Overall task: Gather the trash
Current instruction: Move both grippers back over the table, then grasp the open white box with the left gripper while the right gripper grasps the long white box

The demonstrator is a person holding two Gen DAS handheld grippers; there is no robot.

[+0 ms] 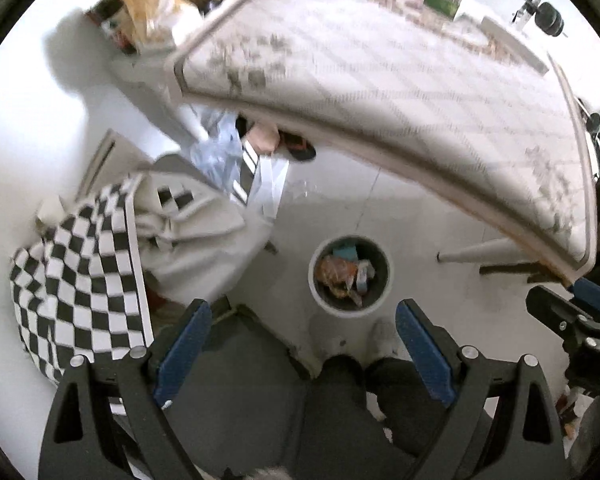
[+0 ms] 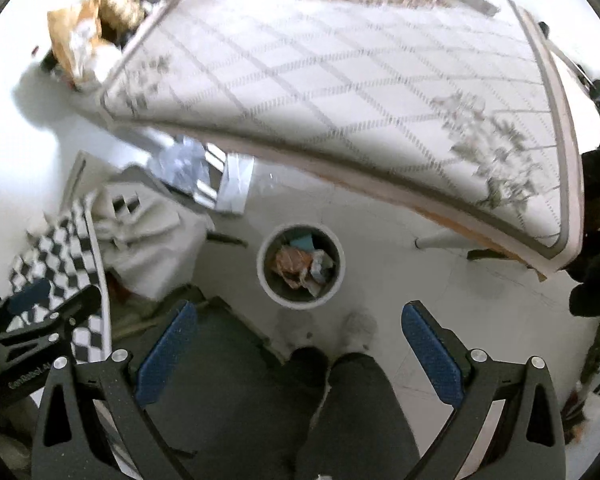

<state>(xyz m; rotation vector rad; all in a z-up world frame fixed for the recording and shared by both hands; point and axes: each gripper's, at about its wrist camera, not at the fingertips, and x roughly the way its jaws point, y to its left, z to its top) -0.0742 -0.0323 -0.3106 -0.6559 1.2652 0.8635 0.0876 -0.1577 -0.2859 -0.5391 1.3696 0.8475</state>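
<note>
Two grippers hang over the floor with nothing between their blue pads — the left gripper (image 1: 302, 344) has its fingers spread wide, and the right gripper (image 2: 298, 344) is just as far open. Below them a round white bin (image 1: 350, 276) (image 2: 301, 267) stands on the pale floor, beside the edge of a table (image 1: 380, 92) (image 2: 340, 80) covered in a checked cloth. Crumpled wrappers (image 1: 340, 274) (image 2: 296, 266) — orange, white and a bit of teal — lie inside the bin. To the left a black-and-white checkered blanket (image 1: 80, 280) (image 2: 56, 256) is heaped on the floor. The person's dark trouser legs (image 1: 352, 392) (image 2: 340, 400) show near the bin.
</note>
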